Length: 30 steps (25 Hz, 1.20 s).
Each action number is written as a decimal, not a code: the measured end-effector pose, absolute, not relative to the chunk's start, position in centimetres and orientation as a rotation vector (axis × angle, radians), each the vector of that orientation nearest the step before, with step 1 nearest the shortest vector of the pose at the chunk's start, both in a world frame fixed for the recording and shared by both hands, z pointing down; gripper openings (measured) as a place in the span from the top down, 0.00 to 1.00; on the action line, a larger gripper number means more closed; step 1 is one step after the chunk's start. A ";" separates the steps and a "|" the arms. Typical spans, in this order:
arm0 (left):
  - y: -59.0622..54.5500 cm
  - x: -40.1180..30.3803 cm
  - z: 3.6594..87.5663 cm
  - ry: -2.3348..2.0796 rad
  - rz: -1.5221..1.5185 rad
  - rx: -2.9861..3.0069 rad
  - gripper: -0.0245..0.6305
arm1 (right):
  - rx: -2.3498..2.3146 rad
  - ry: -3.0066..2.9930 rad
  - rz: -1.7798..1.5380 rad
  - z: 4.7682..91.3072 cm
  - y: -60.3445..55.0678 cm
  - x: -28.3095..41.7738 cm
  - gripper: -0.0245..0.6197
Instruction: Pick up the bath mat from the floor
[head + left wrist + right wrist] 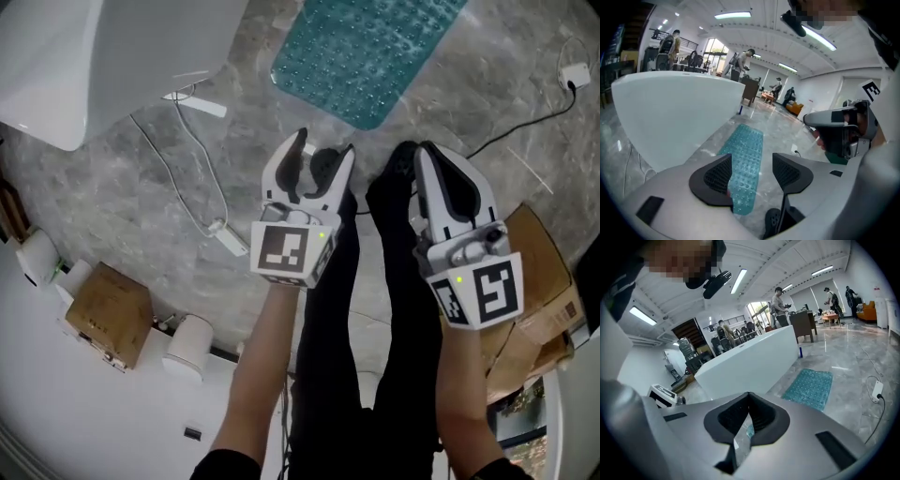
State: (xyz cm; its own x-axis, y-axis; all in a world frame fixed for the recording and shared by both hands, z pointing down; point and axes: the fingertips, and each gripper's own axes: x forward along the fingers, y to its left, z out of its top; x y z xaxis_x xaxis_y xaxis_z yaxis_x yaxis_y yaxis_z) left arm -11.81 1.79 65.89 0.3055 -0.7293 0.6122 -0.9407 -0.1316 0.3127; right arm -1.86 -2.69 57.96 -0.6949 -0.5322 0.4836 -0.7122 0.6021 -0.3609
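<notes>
Approach is the step in hand, and nothing has been gripped yet. The teal bath mat (370, 56) lies flat on the grey stone floor (141, 216), ahead of the person's feet and just beside the white bathtub (103, 56), well apart from both grippers. The left gripper (324, 145) is held out in front of the body, high above the floor, with its jaws spread and nothing between them. In the left gripper view the mat's near end shows through the gap (lined up by sight only, nowhere near reach). The right gripper (427, 155) is clenched, its pads meeting at the tips with nothing caught between them.

The next move, as I judge it, calls for a deep bend to bring the left gripper down to the mat's near edge. The mat looks thin and studded and may cling to the smooth stone, so one jaw would likely have to work under a corner before closing. To help, the right gripper would first need to open.
</notes>
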 end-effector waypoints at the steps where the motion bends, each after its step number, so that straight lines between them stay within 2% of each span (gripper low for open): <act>1: 2.0 -12.0 68.3 -1.491 0.389 1.885 0.55 | 0.999 -2.498 0.785 59.5 -2.8 -1.9 0.94; 8: 3.1 -13.6 84.6 -1.475 0.198 1.650 0.51 | 0.943 -2.486 0.817 69.4 -2.8 -3.9 0.94; 15: 4.5 -15.9 97.0 -1.465 0.051 1.376 0.50 | 0.864 -2.469 0.834 75.7 -2.1 -6.4 0.94; 25: 6.6 -16.1 107.1 -1.373 -0.005 1.196 0.50 | 0.931 -2.438 0.933 80.1 -2.9 -8.1 0.94; 30: 7.1 -16.0 111.0 -1.358 -0.014 1.145 0.44 | 0.904 -2.437 0.931 81.2 -3.3 -8.7 0.94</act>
